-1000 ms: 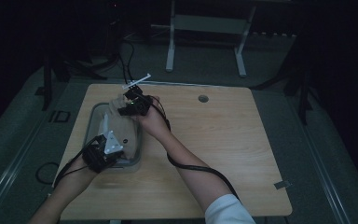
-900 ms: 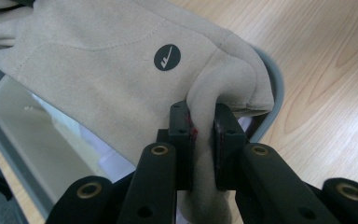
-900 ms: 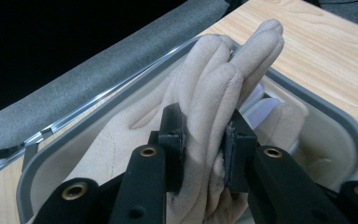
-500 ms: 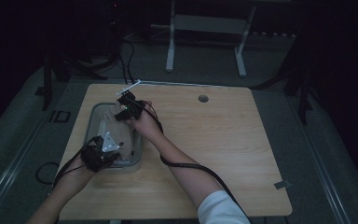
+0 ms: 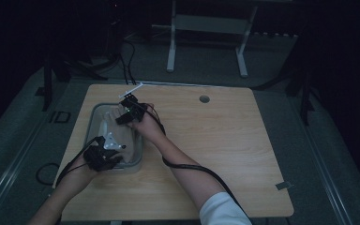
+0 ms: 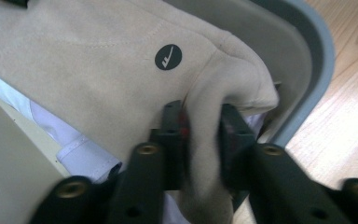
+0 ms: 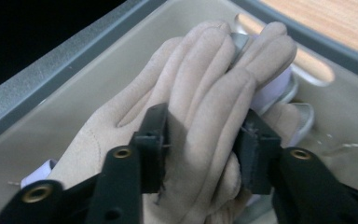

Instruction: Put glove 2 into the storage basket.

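A beige glove [image 6: 121, 70] with a round black logo lies in a grey tray [image 6: 312, 56] at the table's left. My left gripper [image 6: 203, 126] pinches a fold at the glove's cuff end; its jaws have just been opening, and the fold still fills the gap between the pads. My right gripper [image 7: 205, 135] straddles the glove's fingers [image 7: 200, 60]; its jaws have just been opening and the fingers lie loosely between them. In the high view the left gripper [image 5: 108, 144] is at the tray's near end and the right gripper [image 5: 120, 118] at its far end.
White and lavender fabric [image 6: 65, 135] shows under the glove, and something shiny [image 7: 303, 112] lies beside the glove's fingers. The tray's rim [image 5: 93, 117] encloses both grippers. A round hole [image 5: 204, 99] is in the wooden tabletop [image 5: 225, 140]. Cables trail off the near edge.
Both hands have come down into the tray with the glove. The right hand has moved from above the tray's far edge toward the near left.
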A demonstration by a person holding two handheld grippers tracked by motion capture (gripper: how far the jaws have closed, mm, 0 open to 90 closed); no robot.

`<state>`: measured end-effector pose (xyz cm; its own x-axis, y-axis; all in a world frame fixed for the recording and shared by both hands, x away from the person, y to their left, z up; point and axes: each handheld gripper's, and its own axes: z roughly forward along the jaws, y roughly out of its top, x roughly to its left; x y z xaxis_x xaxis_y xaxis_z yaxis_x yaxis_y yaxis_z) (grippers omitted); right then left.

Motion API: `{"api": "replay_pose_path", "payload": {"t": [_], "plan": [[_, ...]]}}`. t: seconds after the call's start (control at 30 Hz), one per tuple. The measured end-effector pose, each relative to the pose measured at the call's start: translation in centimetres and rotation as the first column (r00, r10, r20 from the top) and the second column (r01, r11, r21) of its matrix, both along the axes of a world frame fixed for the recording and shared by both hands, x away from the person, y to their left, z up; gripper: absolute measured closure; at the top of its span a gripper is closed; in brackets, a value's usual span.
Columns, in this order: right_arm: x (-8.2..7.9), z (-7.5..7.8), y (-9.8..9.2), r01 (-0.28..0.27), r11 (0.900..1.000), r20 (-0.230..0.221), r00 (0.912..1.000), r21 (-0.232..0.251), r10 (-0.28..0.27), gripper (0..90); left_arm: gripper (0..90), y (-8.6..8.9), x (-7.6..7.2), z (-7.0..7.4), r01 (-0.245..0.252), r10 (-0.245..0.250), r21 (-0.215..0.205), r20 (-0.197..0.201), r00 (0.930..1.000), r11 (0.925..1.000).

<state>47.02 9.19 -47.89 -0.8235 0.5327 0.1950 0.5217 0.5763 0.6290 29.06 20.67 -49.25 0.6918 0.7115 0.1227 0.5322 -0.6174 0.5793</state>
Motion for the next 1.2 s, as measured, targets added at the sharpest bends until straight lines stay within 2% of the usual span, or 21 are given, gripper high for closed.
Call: {"api": "replay_pose_path", "payload": {"t": [0.03,0.1,0.2,0.3,0.33,0.43,0.5,0.57,0.67,0.8,1.0,1.03,1.17,1.2], "plan": [[0.0,0.2,-0.2,-0.003,1.0,0.012,0.9999,0.002,0.003,50.1,64.4,0.0,-0.1,0.2,-0.011,0.011,-0.01,0.006,0.9999,0.9999],[0.0,0.7,-0.7,0.002,1.0,0.034,0.9994,0.012,-0.002,44.7,49.4,0.2,-0.1,0.6,-0.049,0.049,-0.032,0.015,0.9987,0.9983],[-0.1,1.4,-1.3,-0.007,0.999,0.042,0.9991,0.036,0.005,35.9,27.3,0.8,0.0,1.2,-0.074,0.074,-0.114,-0.001,0.9973,0.9907],[-0.3,2.0,-2.1,-0.035,0.998,0.037,0.9988,0.056,0.033,26.0,17.3,1.1,-0.1,1.8,-0.088,0.091,-0.165,0.013,0.9958,0.9825],[-0.4,2.1,-2.3,-0.047,0.997,0.026,0.9986,0.064,0.046,23.7,15.8,1.2,-0.2,2.0,-0.093,0.097,-0.193,0.015,0.9951,0.9768],[-0.6,2.4,-2.9,-0.061,0.996,0.023,0.998,0.071,0.059,21.2,15.8,1.2,-0.4,2.7,-0.107,0.119,-0.238,0.039,0.9921,0.9654],[-0.9,2.4,-3.2,-0.067,0.996,0.032,0.9974,0.06,0.065,20.7,15.8,0.9,-0.5,3.0,-0.107,0.124,-0.253,0.054,0.9908,0.9616],[-1.1,2.5,-3.7,-0.074,0.995,0.03,0.997,0.074,0.072,20.4,15.7,0.5,-0.6,3.1,-0.093,0.115,-0.258,0.071,0.9908,0.9615],[-1.5,2.5,-4.4,-0.087,0.993,0.051,0.9952,0.074,0.084,20.4,15.7,-0.3,-0.6,3.0,-0.087,0.111,-0.254,0.08,0.9906,0.9633],[-2.1,2.6,-5.5,-0.105,0.993,0.079,0.9917,0.053,0.101,19.9,15.7,-1.4,-0.3,2.7,-0.081,0.106,-0.276,0.077,0.9913,0.9576],[-2.1,2.4,-7.0,-0.097,0.994,0.09,0.9917,0.043,0.093,19.8,15.7,-2.8,-0.3,2.7,-0.06,0.09,-0.286,0.092,0.9917,0.9562],[-2.1,2.3,-7.3,-0.094,0.995,0.09,0.9919,0.045,0.089,19.8,15.7,-3.3,-0.3,2.7,-0.051,0.082,-0.296,0.094,0.9922,0.9538],[-2.3,2.2,-8.3,-0.095,0.995,0.099,0.991,0.042,0.09,19.8,15.7,-4.2,-0.3,2.6,-0.034,0.065,-0.303,0.093,0.9935,0.9522],[-2.3,2.1,-8.7,-0.092,0.995,0.101,0.991,0.037,0.088,19.8,15.7,-4.4,-0.2,2.5,-0.031,0.061,-0.297,0.092,0.9939,0.9543]]}}
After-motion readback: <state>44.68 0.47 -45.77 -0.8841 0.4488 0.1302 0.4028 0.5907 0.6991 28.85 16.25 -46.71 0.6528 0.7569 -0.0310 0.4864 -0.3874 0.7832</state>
